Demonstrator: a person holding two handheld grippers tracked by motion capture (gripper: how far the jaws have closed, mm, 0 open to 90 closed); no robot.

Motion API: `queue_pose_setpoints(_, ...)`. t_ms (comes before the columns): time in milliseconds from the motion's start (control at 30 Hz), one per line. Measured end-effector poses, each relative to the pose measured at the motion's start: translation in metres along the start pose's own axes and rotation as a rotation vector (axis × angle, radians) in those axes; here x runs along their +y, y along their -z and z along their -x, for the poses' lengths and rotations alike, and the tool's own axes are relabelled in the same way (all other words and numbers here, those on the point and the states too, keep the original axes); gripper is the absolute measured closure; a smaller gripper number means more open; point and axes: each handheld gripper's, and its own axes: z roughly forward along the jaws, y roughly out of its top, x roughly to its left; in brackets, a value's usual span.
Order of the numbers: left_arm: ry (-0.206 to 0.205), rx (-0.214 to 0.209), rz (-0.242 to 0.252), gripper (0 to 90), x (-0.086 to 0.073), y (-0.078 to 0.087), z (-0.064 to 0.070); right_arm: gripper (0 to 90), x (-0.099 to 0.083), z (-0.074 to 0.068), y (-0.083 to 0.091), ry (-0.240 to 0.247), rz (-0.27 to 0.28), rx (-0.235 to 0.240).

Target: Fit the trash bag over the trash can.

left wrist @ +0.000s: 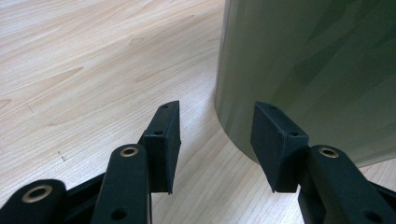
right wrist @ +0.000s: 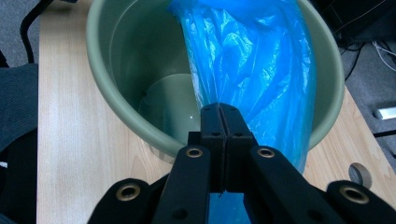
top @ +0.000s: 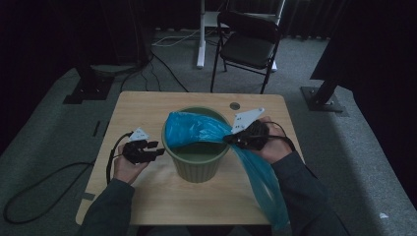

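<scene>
High view: blue plastic bag point(top: 206, 130) lies draped across the mouth of the green bin point(top: 196, 164), which stands near the middle of the wooden table point(top: 147, 196); one end of the bag sits inside the far-left part of the rim, the other runs over the right rim and hangs down past the table's front edge. How far the bag reaches inside the bin cannot be made out; its lower end is lost in the dim front corner of the frame. Right gripper point(top: 231, 138) is clamped on the bag at the bin's right rim; right gripper view confirms the jaws pressed together with the blue film point(right wrist: 252, 60) pinched between them, above the bin's opening point(right wrist: 121, 93), bare bottom visible. Left gripper point(top: 158, 148) sits low just beside the bin's left wall, jaws apart and holding nothing; left gripper view shows the green wall point(left wrist: 303, 70) close to the right-hand jaw, contact not determinable, tabletop point(left wrist: 93, 70) beneath. Both forearms enter from the bottom, sleeves dark, hands wrapped round the gripper bodies, the right wrist raised to rim height. Folding chair point(top: 248, 42) stands beyond the table; room dark.
</scene>
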Motion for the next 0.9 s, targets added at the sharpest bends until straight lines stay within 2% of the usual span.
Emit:
queue_pose_setpoints(367,0.002,-0.001,0.001,52.5,0.000,0.000,-0.001,89.4,0.009,0.005,-0.011,-0.001,0.005,0.011)
queue_pose_setpoints(900,0.003,-0.002,0.005,52.4,0.000,0.001,-0.001,89.4,0.029,0.008,-0.044,0.015,-0.032,0.057)
